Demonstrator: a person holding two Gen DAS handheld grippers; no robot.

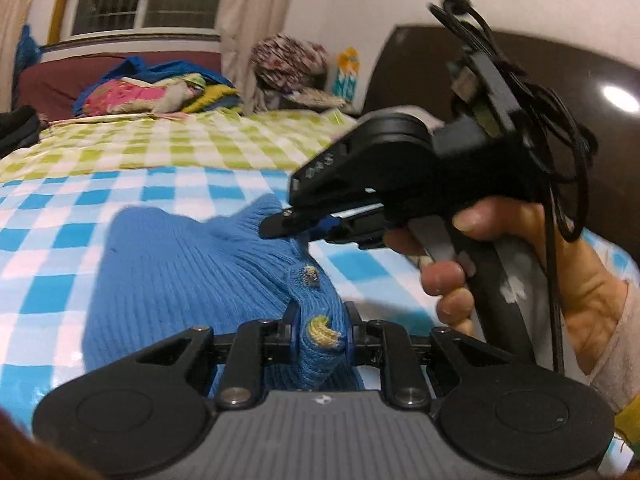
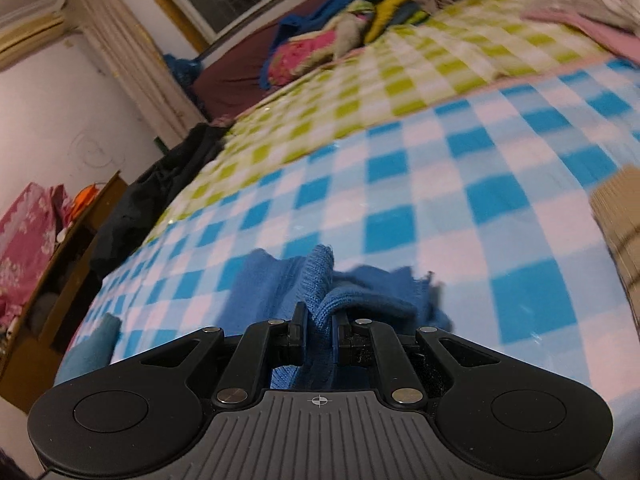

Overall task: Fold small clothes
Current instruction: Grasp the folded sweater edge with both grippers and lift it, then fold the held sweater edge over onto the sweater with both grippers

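A small blue knitted sweater [image 1: 172,264] with yellow embroidered patches lies on the blue-and-white checked bedcover [image 1: 60,216]. My left gripper [image 1: 320,320] is shut on a bunched edge of the sweater with a yellow patch on it. My right gripper [image 1: 280,226] shows in the left wrist view, held by a hand, shut on another edge of the sweater farther away. In the right wrist view my right gripper [image 2: 319,322] is shut on a fold of the blue sweater [image 2: 280,280], whose far part rests on the bedcover [image 2: 440,200].
A green-and-white checked cover [image 1: 180,140] lies beyond. A pile of colourful clothes [image 1: 152,92] sits at the back by the window. A dark headboard [image 1: 420,72] is at right. A black garment [image 2: 160,184] lies at the bed's edge, a beige checked cloth [image 2: 620,224] at right.
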